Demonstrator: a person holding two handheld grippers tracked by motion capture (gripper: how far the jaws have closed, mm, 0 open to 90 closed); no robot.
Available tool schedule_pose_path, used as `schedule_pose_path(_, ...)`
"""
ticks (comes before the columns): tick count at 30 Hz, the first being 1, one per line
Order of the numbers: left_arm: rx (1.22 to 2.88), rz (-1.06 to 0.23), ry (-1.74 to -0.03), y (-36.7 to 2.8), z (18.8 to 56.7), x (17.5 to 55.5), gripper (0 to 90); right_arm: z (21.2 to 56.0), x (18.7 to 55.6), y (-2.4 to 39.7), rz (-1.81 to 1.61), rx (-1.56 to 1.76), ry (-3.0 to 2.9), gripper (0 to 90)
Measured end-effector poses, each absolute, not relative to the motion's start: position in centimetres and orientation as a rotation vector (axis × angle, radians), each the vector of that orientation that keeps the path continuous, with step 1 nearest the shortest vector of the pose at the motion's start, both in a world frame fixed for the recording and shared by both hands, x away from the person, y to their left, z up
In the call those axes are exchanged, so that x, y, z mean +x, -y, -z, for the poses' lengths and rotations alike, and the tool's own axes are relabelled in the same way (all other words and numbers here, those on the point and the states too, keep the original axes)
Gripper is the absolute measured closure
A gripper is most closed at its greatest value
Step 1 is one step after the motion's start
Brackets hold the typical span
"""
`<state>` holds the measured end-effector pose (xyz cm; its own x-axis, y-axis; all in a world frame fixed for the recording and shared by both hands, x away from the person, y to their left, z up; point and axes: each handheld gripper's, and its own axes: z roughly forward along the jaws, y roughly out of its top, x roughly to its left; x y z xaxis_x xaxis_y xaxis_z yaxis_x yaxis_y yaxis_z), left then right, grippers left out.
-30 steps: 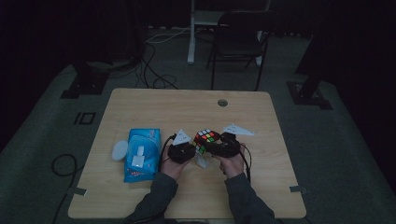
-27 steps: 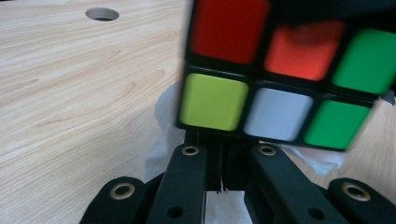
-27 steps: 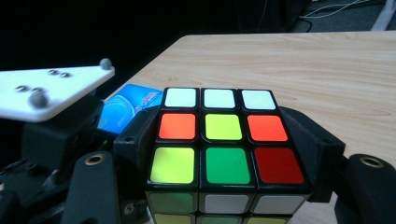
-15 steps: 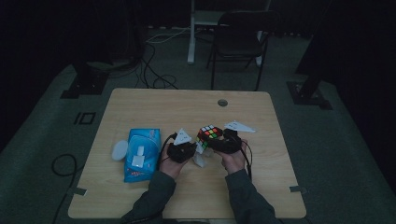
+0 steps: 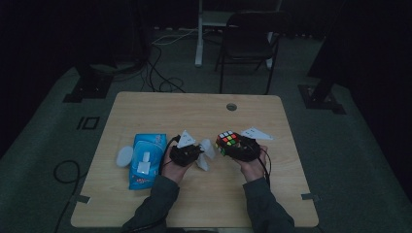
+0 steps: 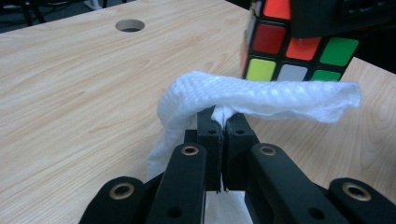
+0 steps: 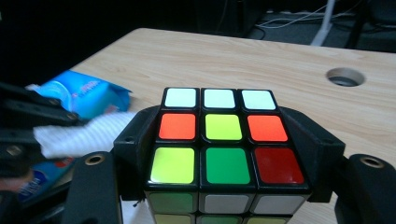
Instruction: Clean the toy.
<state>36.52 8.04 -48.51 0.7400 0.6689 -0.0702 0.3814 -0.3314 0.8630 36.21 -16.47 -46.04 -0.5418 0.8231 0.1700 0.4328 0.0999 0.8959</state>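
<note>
A scrambled colour cube (image 7: 223,144) sits clamped between the black jaws of my right gripper (image 7: 224,154); in the high view the cube (image 5: 228,140) is raised just above the table, right of centre. My left gripper (image 6: 223,122) is shut on a white wipe (image 6: 261,95), which drapes over its jaw tips and hangs down on one side. In the high view the left gripper (image 5: 197,153) holds the wipe (image 5: 205,154) close beside the cube, a small gap between them. The left gripper view has the cube (image 6: 299,51) just beyond the wipe.
A blue pack of wipes (image 5: 145,160) lies left of my left hand, with a white round lid (image 5: 124,156) beside it. The wooden table (image 5: 155,116) has a cable hole (image 5: 231,107) at the back. A chair (image 5: 250,43) stands beyond the table.
</note>
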Motion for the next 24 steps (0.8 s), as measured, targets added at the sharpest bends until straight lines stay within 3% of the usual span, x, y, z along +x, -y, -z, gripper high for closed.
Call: schedule_pose_path(24,1.955,-0.408,-0.845,-9.8,47.9,37.0,88.3,47.1,36.2,18.4,-1.258,1.187,-2.002,34.0)
